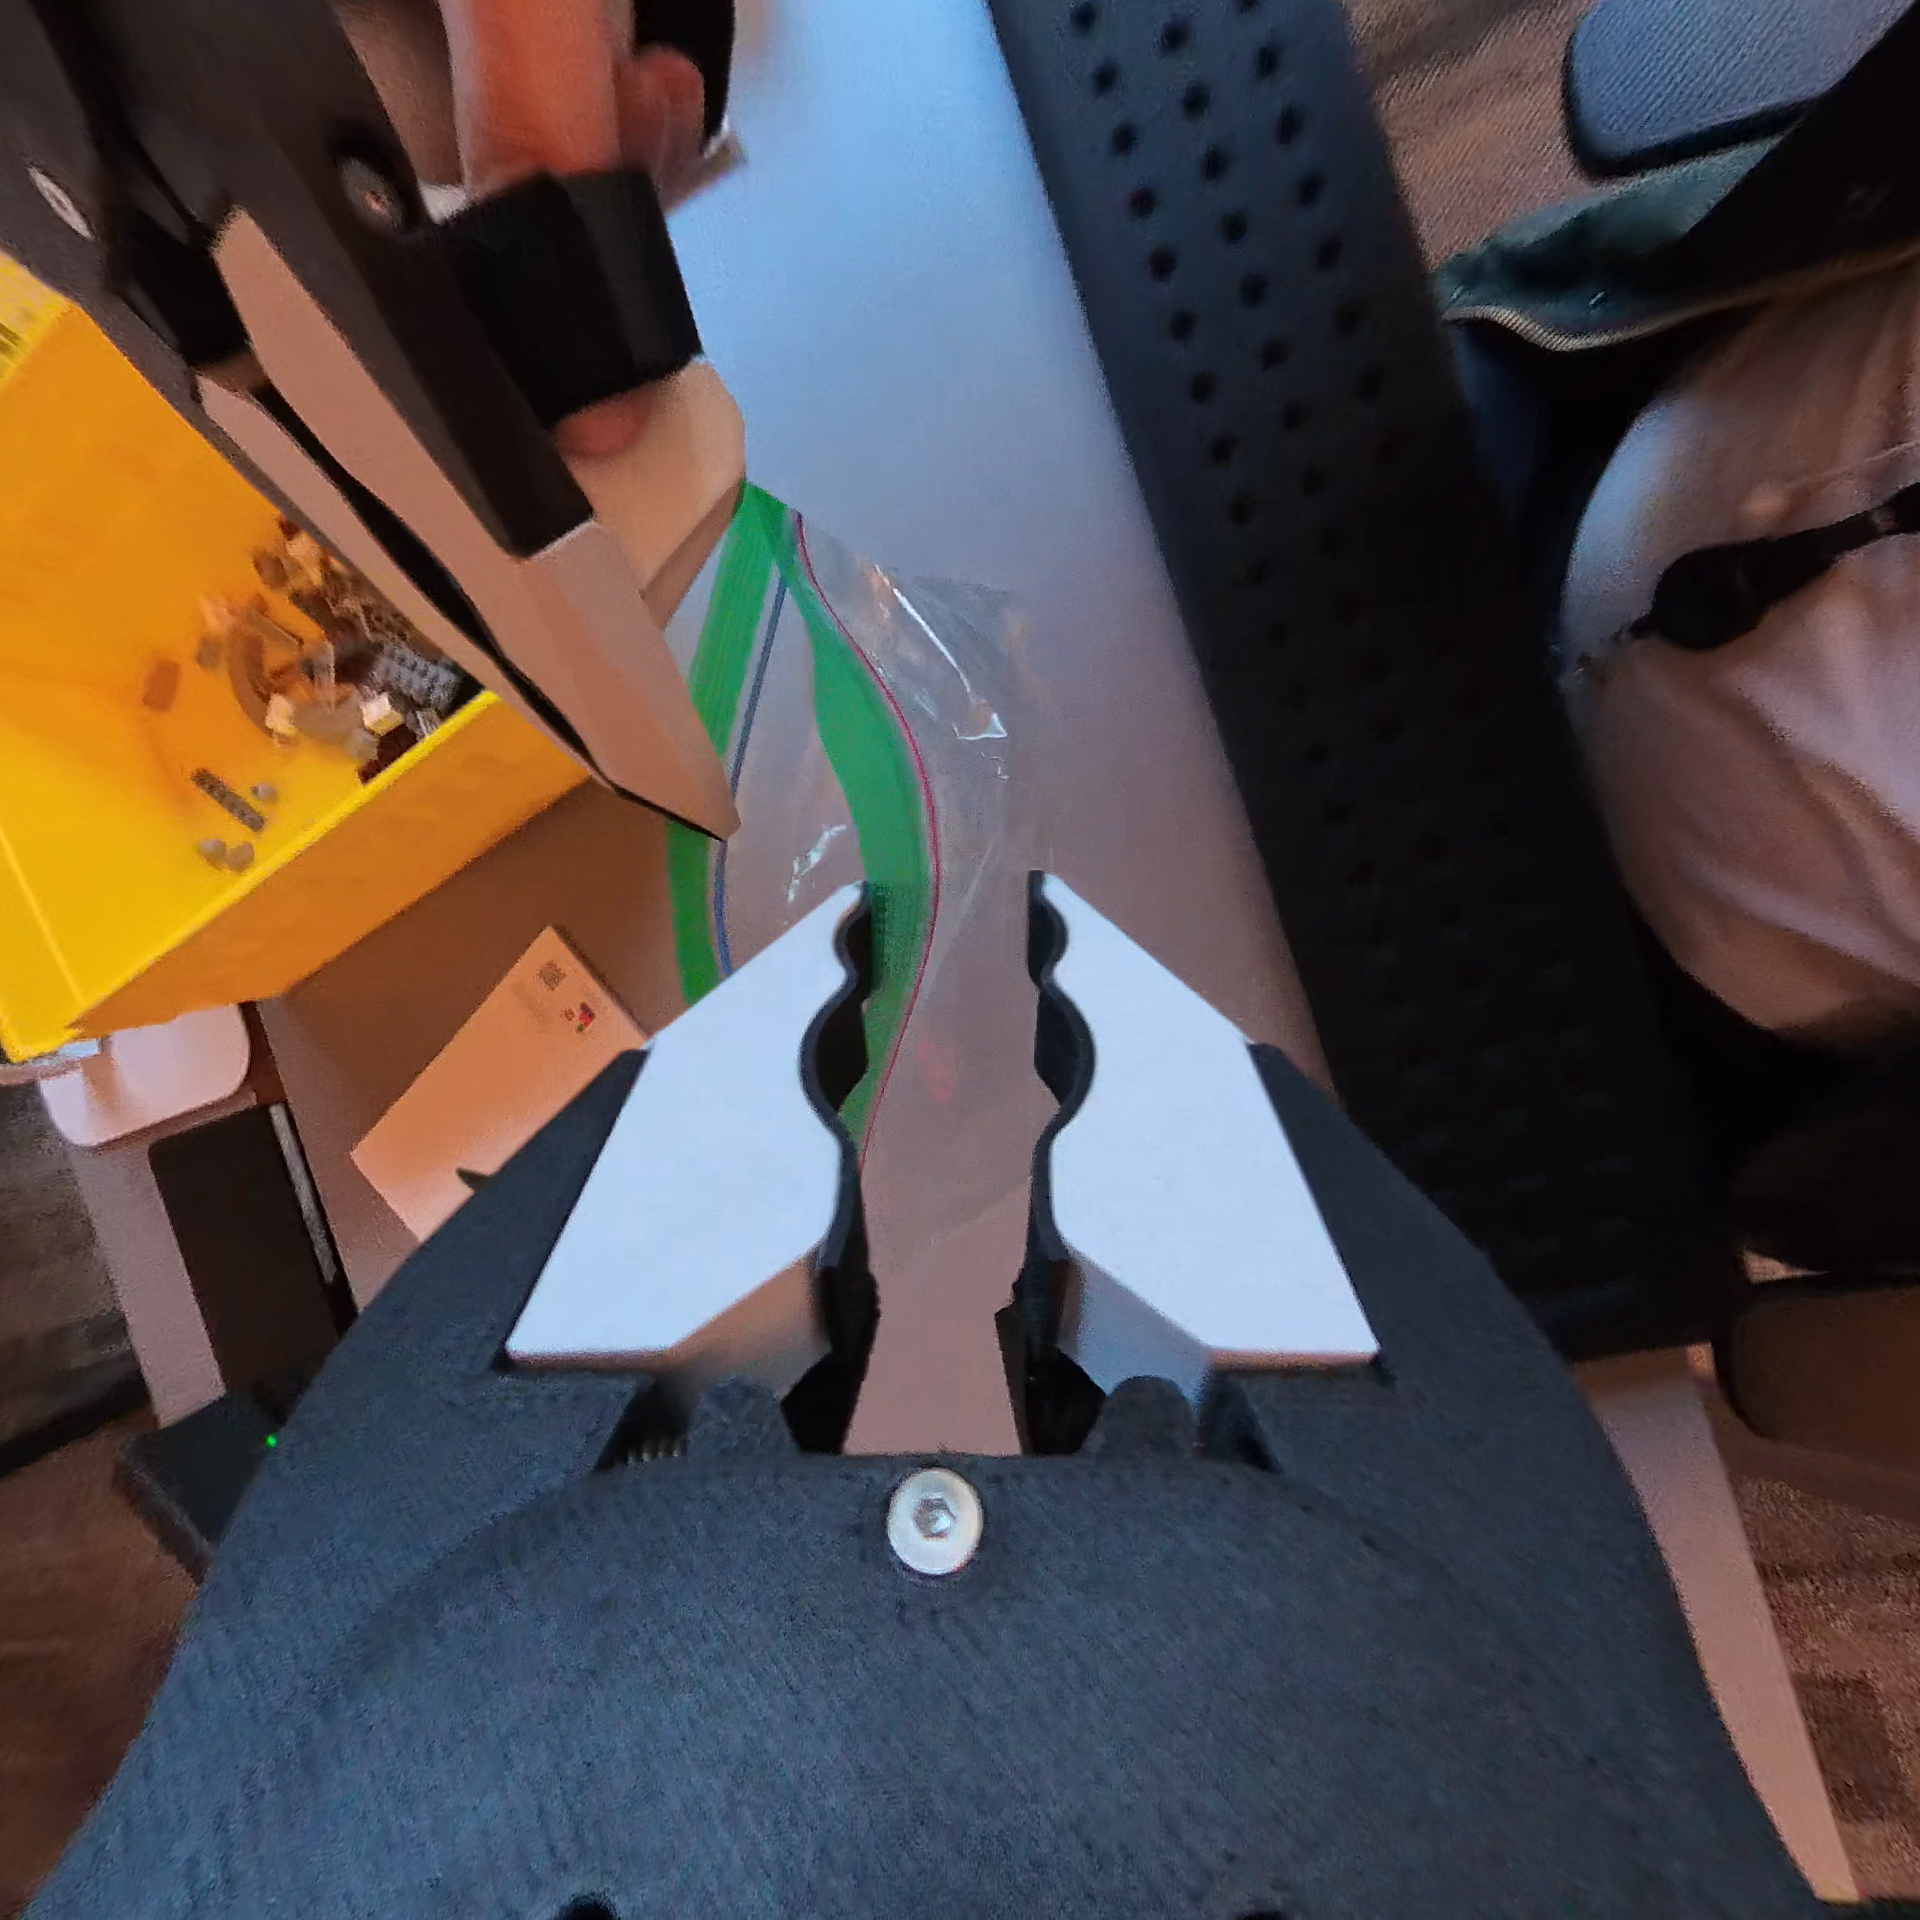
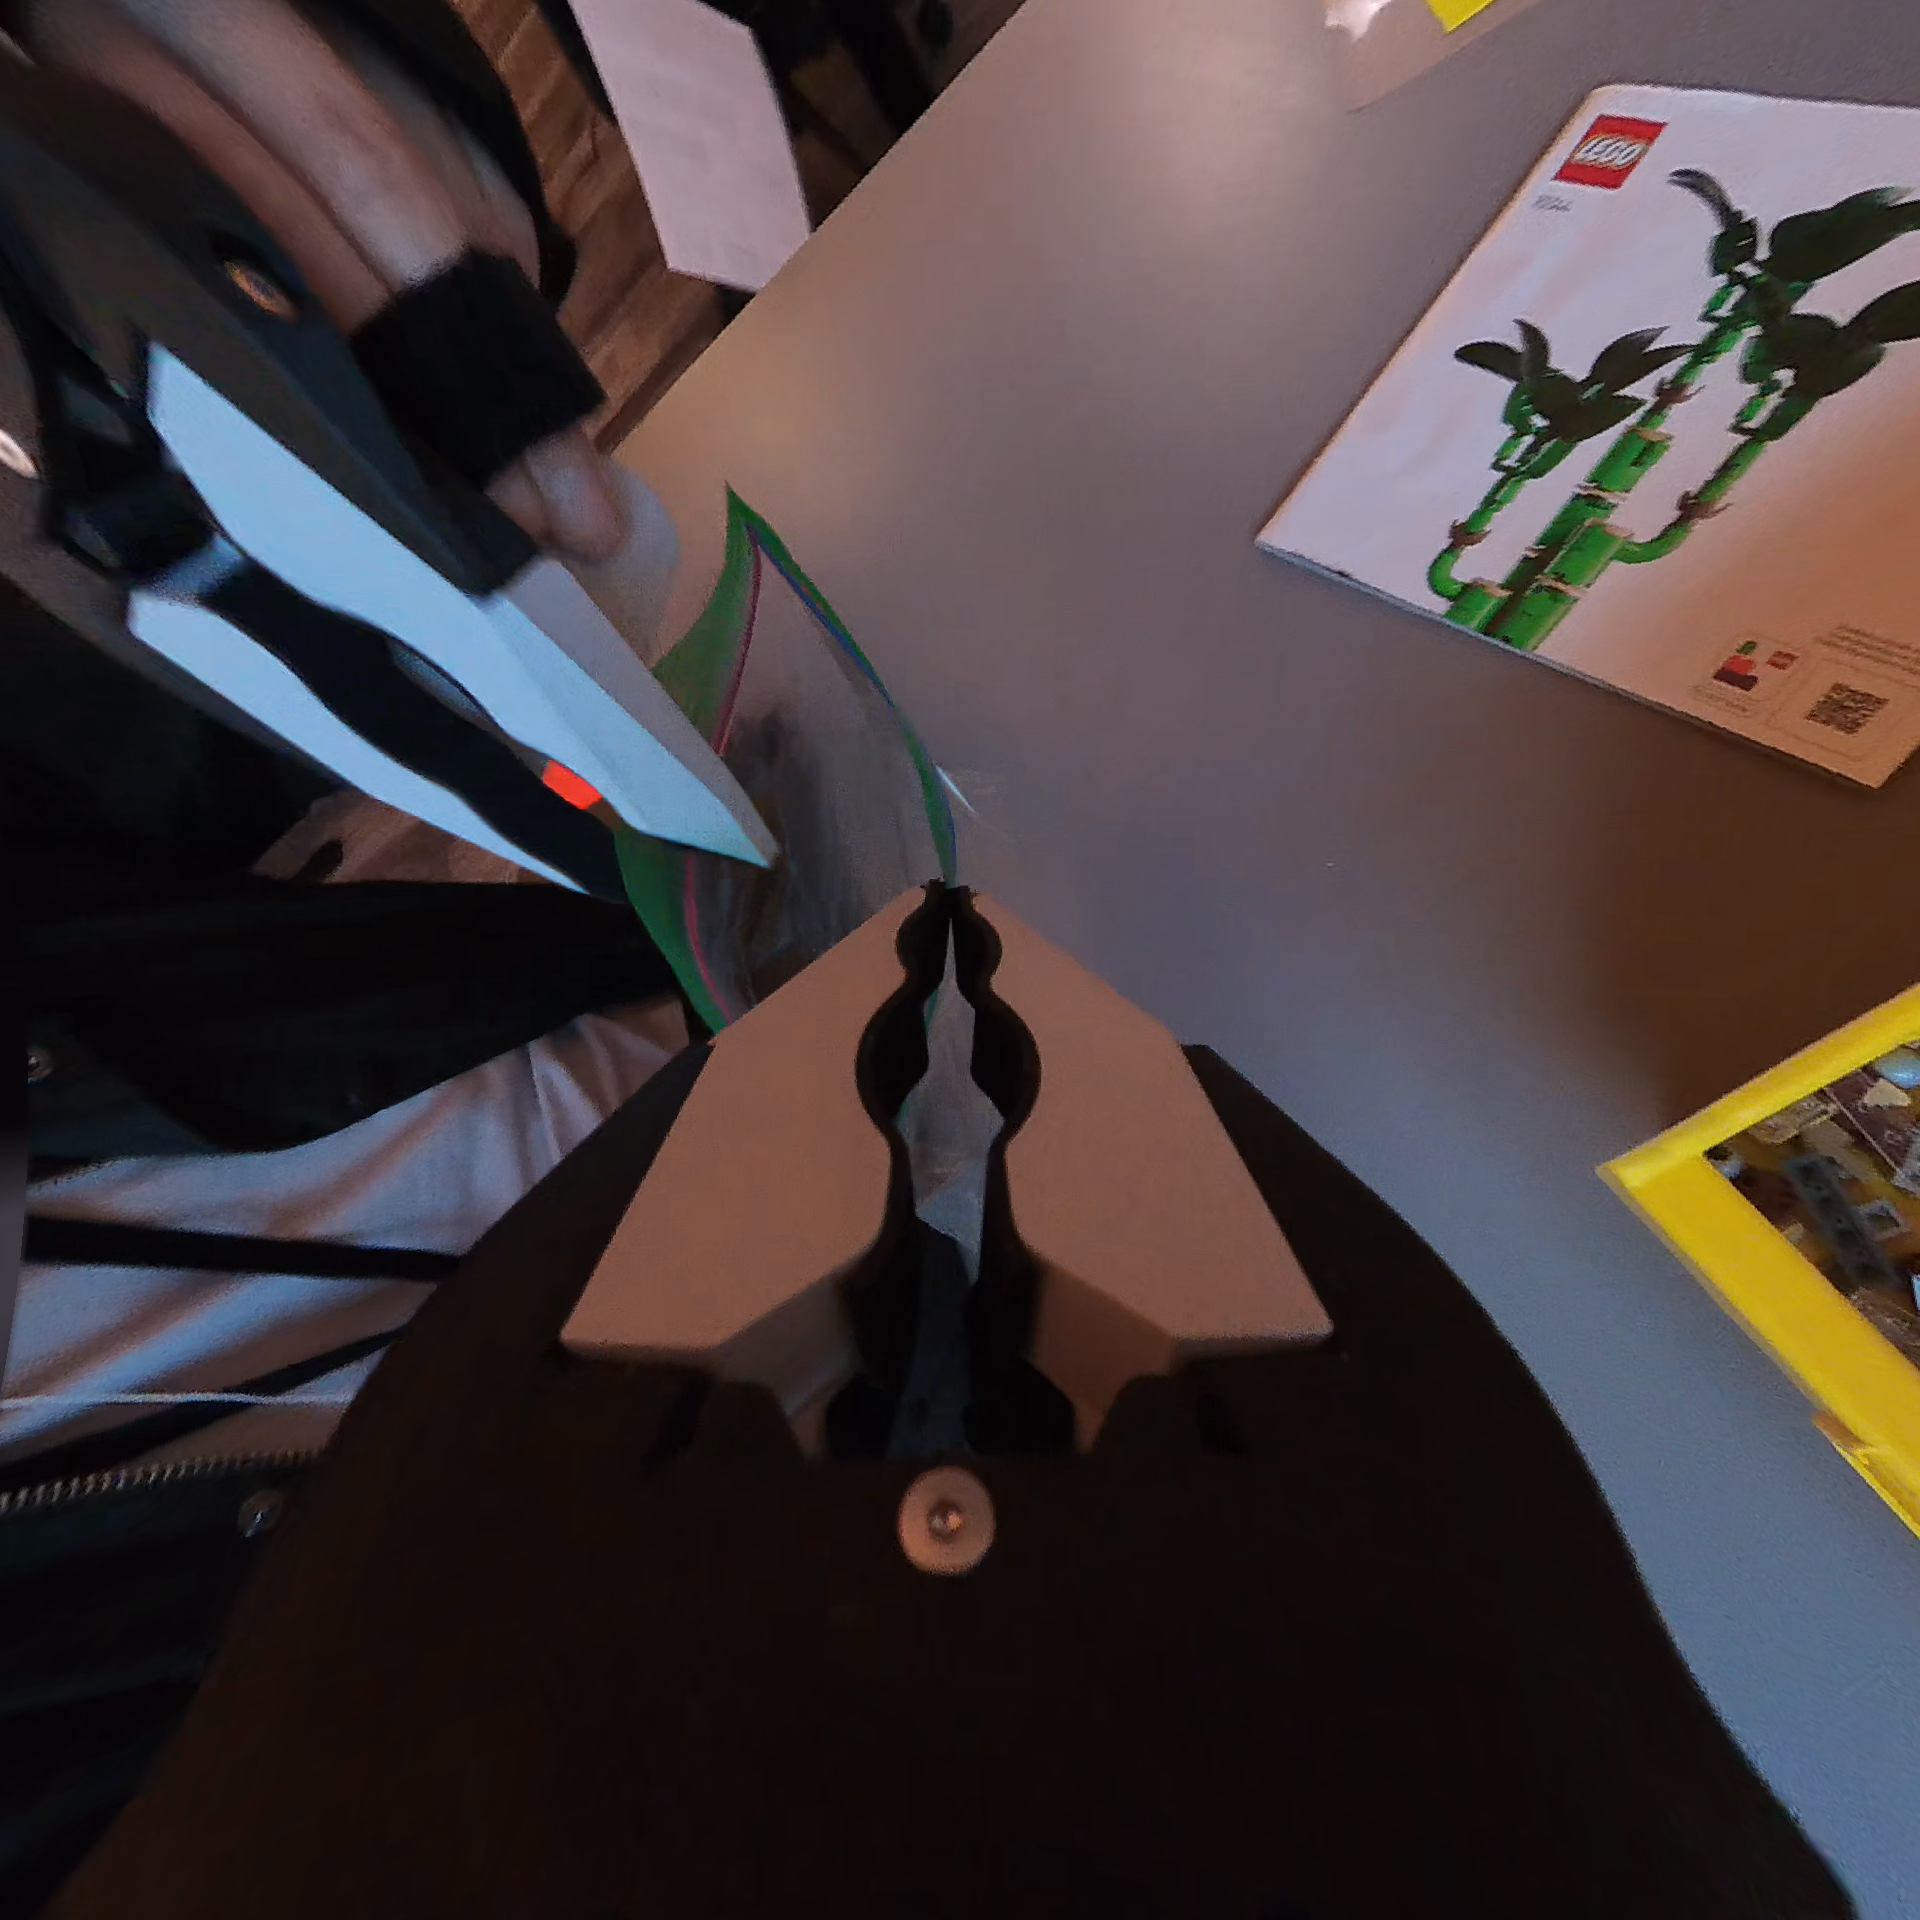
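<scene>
A clear zip bag point(image 1: 894, 665) with green closure strips hangs open-mouthed between my two grippers. My left gripper point(image 1: 951, 894) is open. One green strip with a red line point(image 1: 894, 935) runs between its pads and lies along the left pad, while the right pad stands clear of it. My right gripper point(image 2: 948, 891) is shut on the bag's other strip point(image 2: 925, 790), the one with a blue line. In the left wrist view the right gripper point(image 1: 717, 821) comes in from the upper left, its tips closed on that strip. The right wrist view shows the left gripper point(image 2: 686, 868) at the bag's point(image 2: 821, 748) near side.
A yellow box point(image 1: 312, 904) with several small pieces stands on the grey table point(image 2: 1143, 520); it also shows in the right wrist view point(image 2: 1766, 1299). A building-set booklet point(image 2: 1558, 468) lies far right. A black perforated chair back point(image 1: 1299, 520) and a person's torso point(image 1: 1766, 779) are close by. One gripper's finger ends stand about 6 cm off the other's.
</scene>
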